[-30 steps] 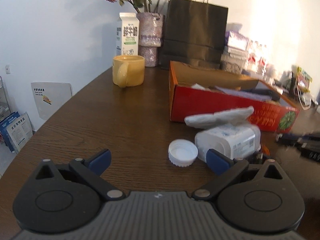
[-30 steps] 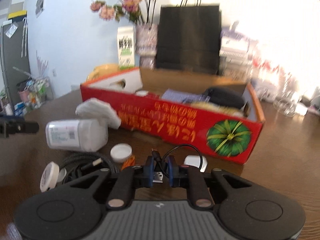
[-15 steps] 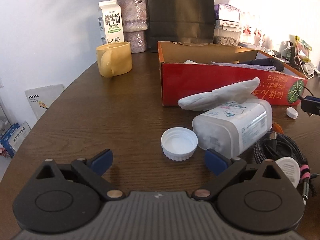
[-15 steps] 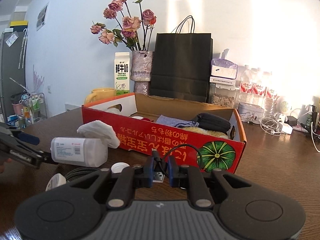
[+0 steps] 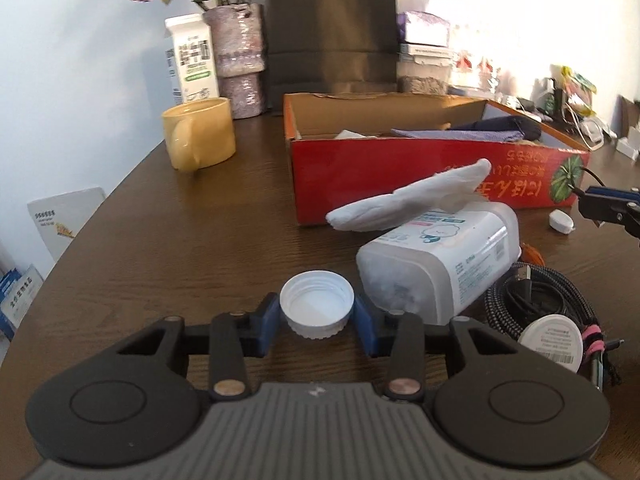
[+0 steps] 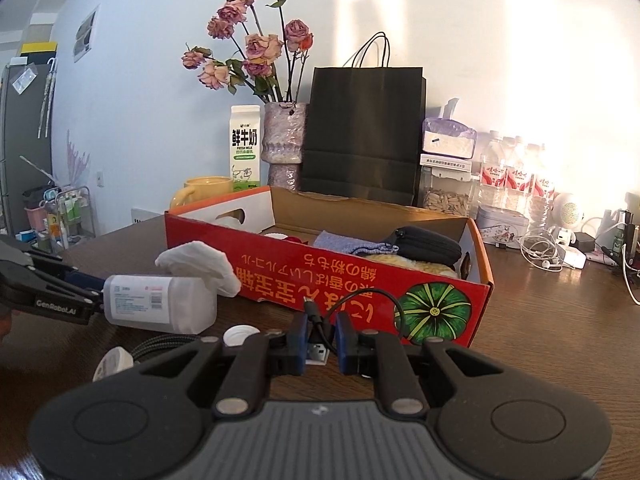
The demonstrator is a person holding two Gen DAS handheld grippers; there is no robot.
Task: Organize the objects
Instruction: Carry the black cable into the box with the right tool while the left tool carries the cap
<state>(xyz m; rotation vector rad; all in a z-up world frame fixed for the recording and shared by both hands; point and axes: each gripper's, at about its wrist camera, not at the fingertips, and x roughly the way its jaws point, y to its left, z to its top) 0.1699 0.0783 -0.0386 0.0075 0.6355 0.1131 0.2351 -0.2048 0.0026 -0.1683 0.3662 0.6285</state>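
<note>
A white screw cap (image 5: 317, 308) lies open side up on the dark wooden table (image 5: 180, 248). My left gripper (image 5: 317, 316) is closing on the cap, with a blue pad touching each side of it. Just right of it a clear wipes canister (image 5: 436, 264) lies on its side, a white wipe (image 5: 408, 200) hanging out of its mouth. Behind stands the open red cardboard box (image 5: 400, 172) with a pouch and cloths inside. My right gripper (image 6: 321, 340) is shut on a USB plug (image 6: 318, 350) of a thin black cable (image 6: 360, 296), held in front of the box (image 6: 320, 276).
A coiled braided cable (image 5: 552, 292) with a round white puck (image 5: 552, 342) lies right of the canister. A yellow mug (image 5: 199, 132), milk carton (image 5: 192, 60), flower vase (image 5: 240, 60) and black paper bag (image 5: 332, 28) stand behind. The table's curved edge runs along the left.
My left gripper has come forward and down to the cap, and its jaws have gone from wide apart to touching the cap's sides. The right gripper still holds the plug.
</note>
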